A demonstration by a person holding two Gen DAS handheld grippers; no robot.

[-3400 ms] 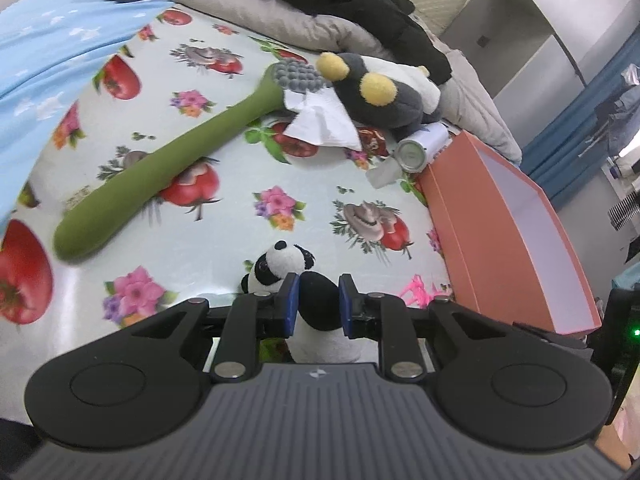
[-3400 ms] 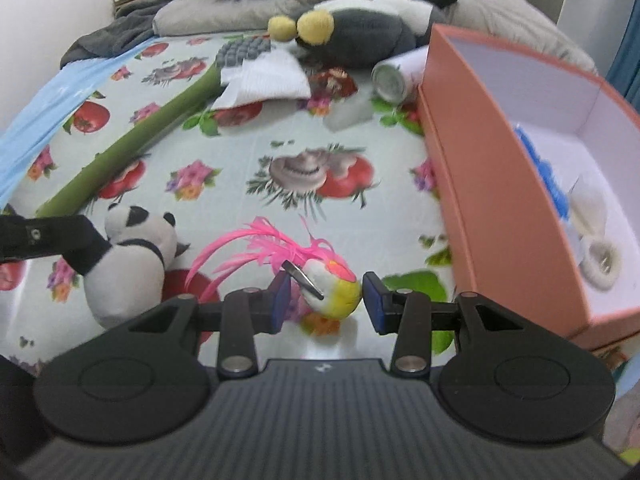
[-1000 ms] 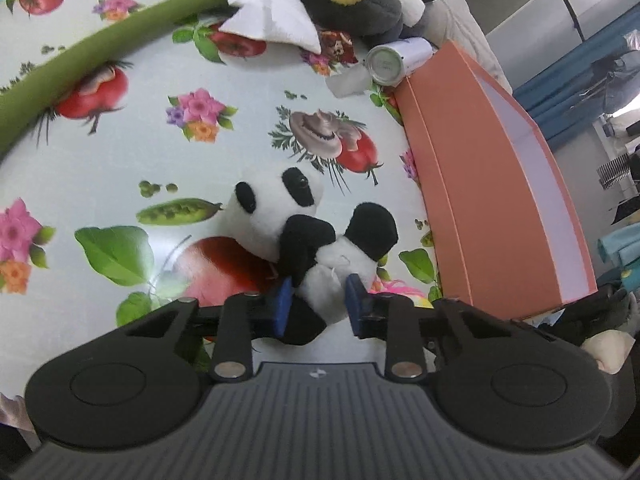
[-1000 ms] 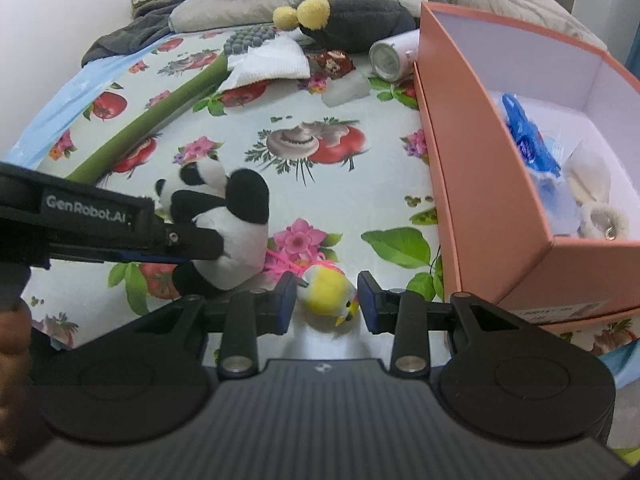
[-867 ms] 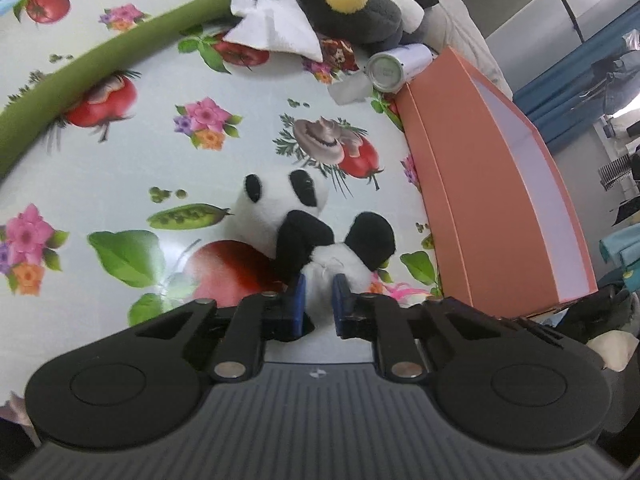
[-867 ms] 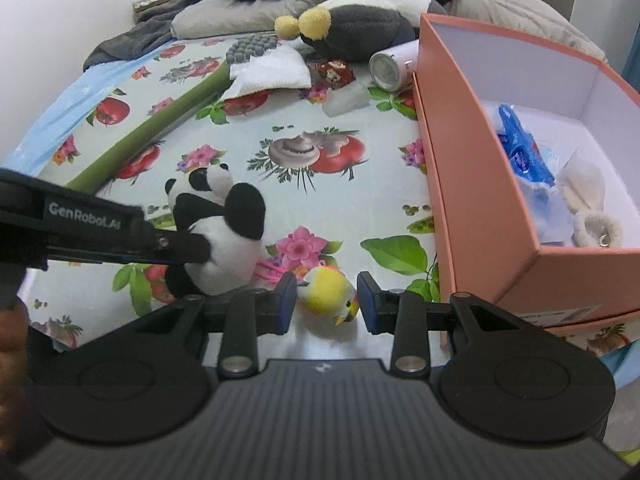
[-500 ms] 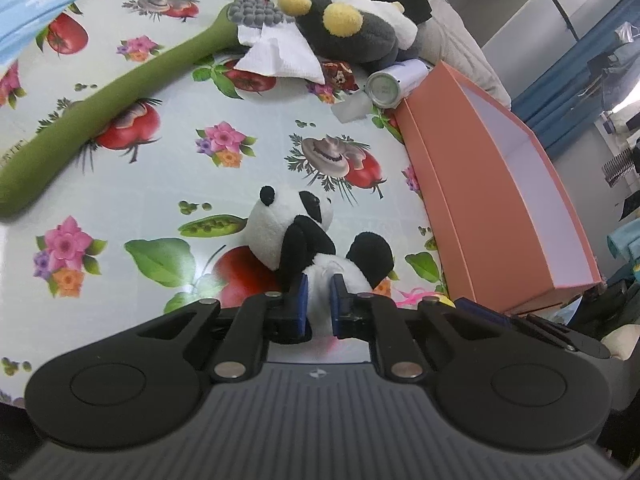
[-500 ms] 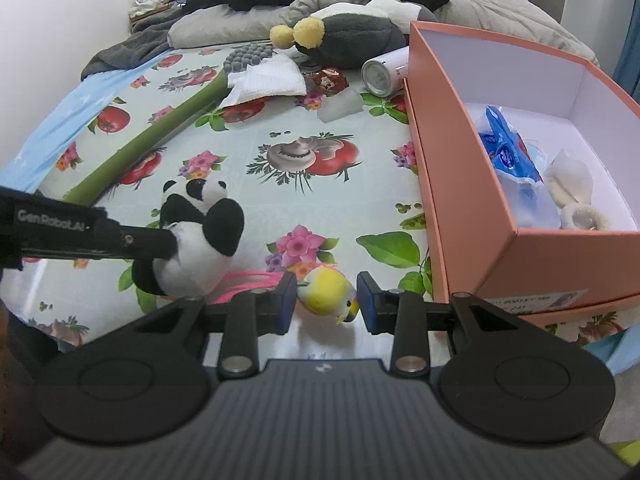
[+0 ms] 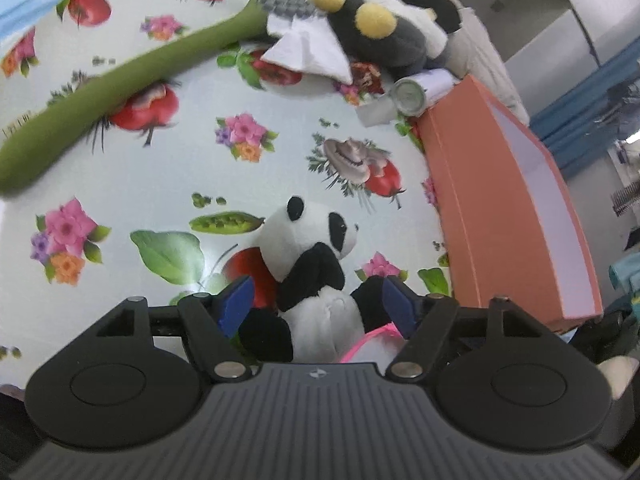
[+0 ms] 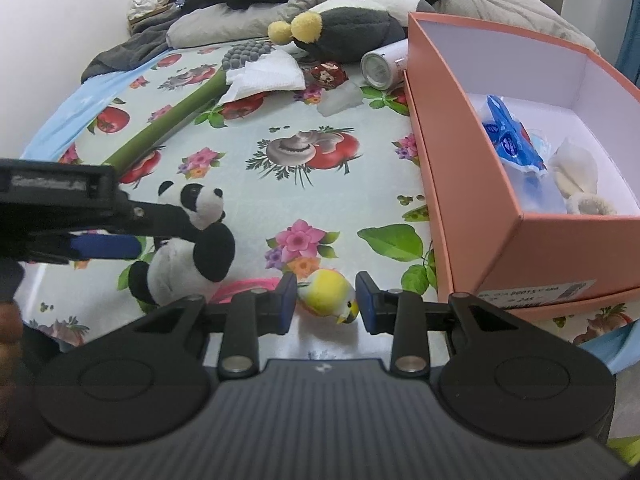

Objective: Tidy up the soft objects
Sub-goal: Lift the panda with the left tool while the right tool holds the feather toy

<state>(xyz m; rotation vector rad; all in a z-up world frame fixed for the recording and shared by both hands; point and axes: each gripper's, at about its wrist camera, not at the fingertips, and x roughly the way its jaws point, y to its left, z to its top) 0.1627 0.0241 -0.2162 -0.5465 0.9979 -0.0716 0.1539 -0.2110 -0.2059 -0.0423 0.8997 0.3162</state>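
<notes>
A black-and-white panda plush (image 9: 308, 248) sits upright on the flowered tablecloth, its body between the jaws of my left gripper (image 9: 316, 306). Those jaws are opening and stand wide, and the blue pads do not press on it. In the right wrist view the panda (image 10: 188, 256) is at the left, with a left finger (image 10: 160, 216) reaching across it. My right gripper (image 10: 326, 304) has a yellow bird toy (image 10: 326, 290) between its pads. Its jaws are closing on the toy, and the pink feathers (image 10: 244, 286) trail left toward the panda. An orange box (image 10: 460, 168) stands open at the right.
The box (image 9: 500, 200) holds a blue packet (image 10: 508, 140) and white soft things. At the far end lie a long green plush (image 9: 120, 80), a white cloth (image 9: 308, 48), a black plush with yellow ears (image 9: 380, 36), a white can (image 9: 412, 94) and heaped bedding.
My left jaws, pinched on the panda's body before, have sprung wide apart and the panda now sits free. The bird stays between the right pads.
</notes>
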